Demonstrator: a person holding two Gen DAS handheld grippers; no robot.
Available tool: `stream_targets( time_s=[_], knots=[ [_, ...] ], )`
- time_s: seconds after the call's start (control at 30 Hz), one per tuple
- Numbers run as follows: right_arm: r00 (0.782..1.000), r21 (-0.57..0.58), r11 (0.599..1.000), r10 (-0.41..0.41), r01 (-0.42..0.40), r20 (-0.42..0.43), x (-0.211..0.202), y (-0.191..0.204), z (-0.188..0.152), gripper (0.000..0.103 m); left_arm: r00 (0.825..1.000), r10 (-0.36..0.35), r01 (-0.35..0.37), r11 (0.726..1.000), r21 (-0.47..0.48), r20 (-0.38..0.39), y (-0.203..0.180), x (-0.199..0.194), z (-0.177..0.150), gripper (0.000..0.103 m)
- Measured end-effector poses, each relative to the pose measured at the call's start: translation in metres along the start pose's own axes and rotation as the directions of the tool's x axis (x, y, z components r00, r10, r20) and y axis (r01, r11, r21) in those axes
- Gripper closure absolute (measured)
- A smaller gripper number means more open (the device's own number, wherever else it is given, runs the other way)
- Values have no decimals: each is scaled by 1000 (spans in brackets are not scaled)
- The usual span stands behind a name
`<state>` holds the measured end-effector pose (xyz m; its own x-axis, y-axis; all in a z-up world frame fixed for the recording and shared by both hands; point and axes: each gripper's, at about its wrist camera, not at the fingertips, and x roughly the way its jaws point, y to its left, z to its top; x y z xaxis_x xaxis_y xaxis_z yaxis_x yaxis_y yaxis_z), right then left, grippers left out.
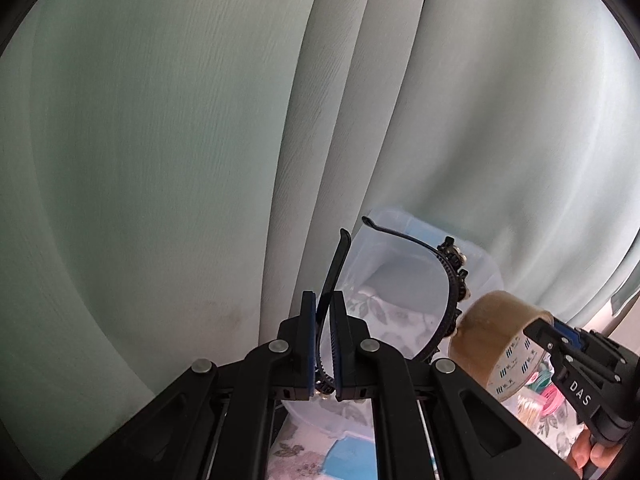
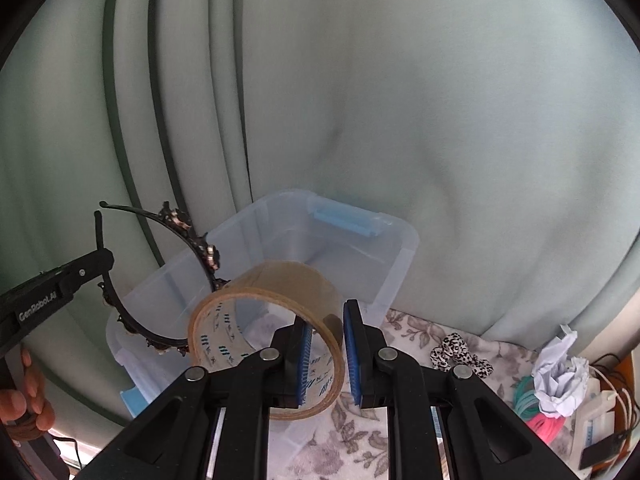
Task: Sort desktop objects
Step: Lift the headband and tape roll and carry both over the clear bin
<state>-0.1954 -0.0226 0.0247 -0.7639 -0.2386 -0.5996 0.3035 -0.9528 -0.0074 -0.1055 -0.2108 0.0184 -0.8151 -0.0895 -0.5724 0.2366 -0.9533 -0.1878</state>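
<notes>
My left gripper (image 1: 325, 301) is shut on one leg of a black headband (image 1: 452, 258) with small ornaments, held up in front of a clear plastic bin (image 1: 485, 268). In the right wrist view that left gripper (image 2: 105, 259) enters from the left with the headband (image 2: 205, 251) arching over the bin's near left corner. My right gripper (image 2: 328, 312) is shut on the wall of a brown tape roll (image 2: 272, 280), one finger inside the ring, just in front of the bin (image 2: 400, 248). The left wrist view shows the tape roll (image 1: 494, 320) and right gripper (image 1: 541, 331) at lower right.
A pale green curtain (image 2: 440, 100) hangs close behind the bin. On the floral cloth (image 2: 360, 440) to the right lie a leopard-print scrunchie (image 2: 460, 354), crumpled paper (image 2: 560, 376), teal and pink hair ties (image 2: 536, 412) and cables at the edge. A person's hand (image 2: 24, 396) shows at lower left.
</notes>
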Motion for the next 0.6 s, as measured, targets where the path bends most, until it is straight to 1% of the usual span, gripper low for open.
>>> stream_targets(
  time_s=[0.13,0.27,0.4,0.5,0.6],
  knots=[
    [1000,1,1000,5,-5,-21,10,2,-1,86,999,-15,15,1000,4,-36,-3,7,-8,96],
    [998,-30,1000,7,-9,-61,21,10,-6,85,997,-31,32,999,10,-73,-4,18,-14,96],
    [997,-42,999,9,-13,-83,27,11,-10,82,994,-43,44,999,6,-104,-1,28,-16,96],
    [996,-72,997,-8,2,-90,28,16,-12,82,992,-48,49,999,7,-120,-4,33,-5,95],
    [995,-81,997,-8,0,-98,29,18,-14,80,990,-58,60,998,12,-129,-12,27,-8,95]
  ],
)
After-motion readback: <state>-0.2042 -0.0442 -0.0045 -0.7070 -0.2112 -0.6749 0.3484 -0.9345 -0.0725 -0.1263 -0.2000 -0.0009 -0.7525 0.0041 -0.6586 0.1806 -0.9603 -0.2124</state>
